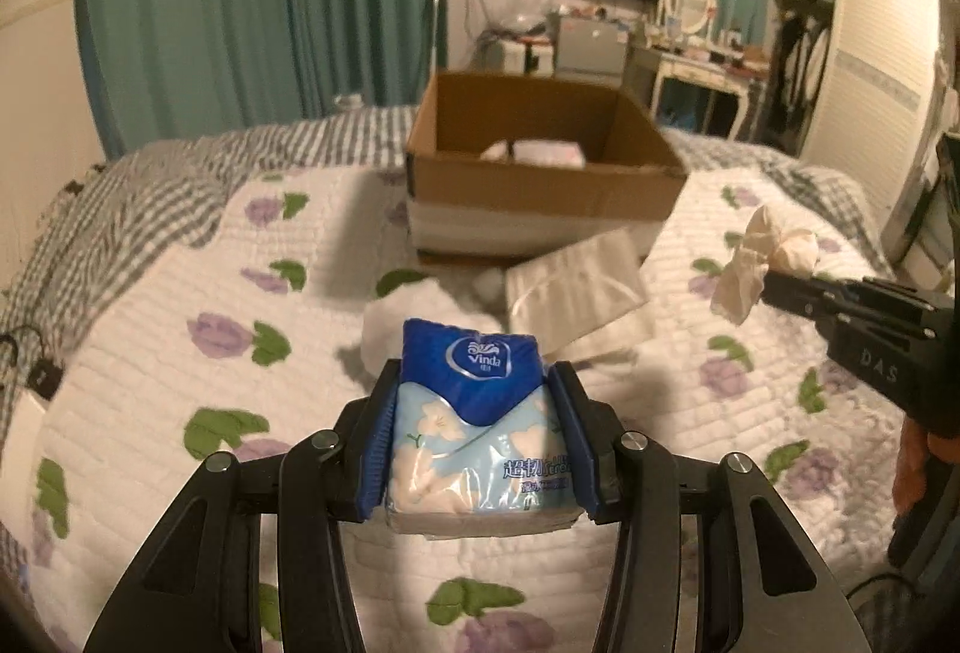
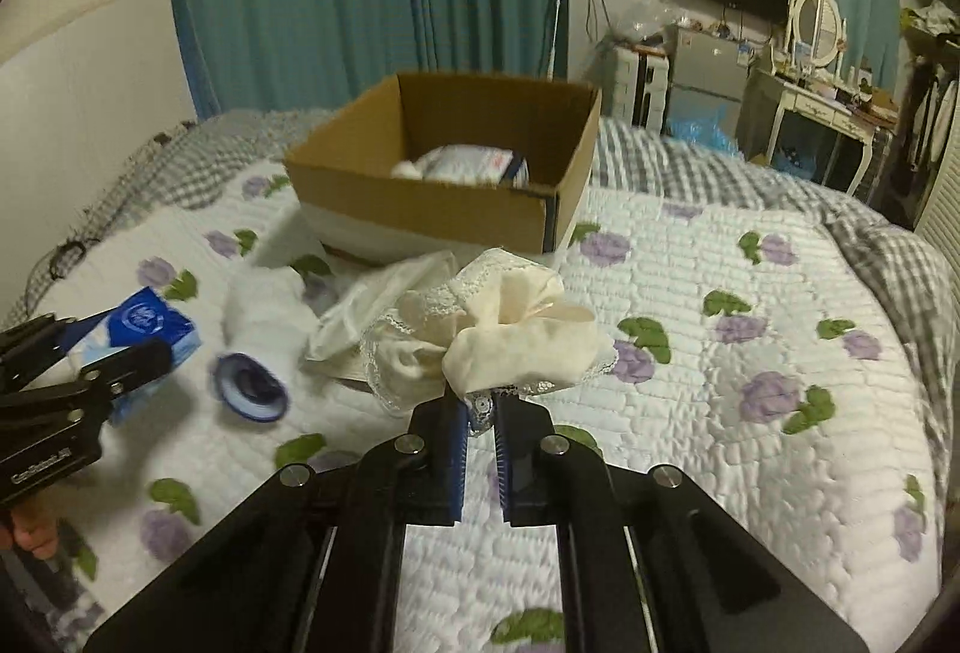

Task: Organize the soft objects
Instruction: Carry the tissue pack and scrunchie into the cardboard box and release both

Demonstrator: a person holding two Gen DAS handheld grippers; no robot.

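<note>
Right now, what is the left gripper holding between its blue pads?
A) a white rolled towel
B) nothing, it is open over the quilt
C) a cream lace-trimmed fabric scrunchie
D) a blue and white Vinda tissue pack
D: the left wrist view shows the left gripper with its pads clamped on both sides of the blue and white Vinda tissue pack, while the cream lace-trimmed scrunchie sits in the right gripper.
</note>
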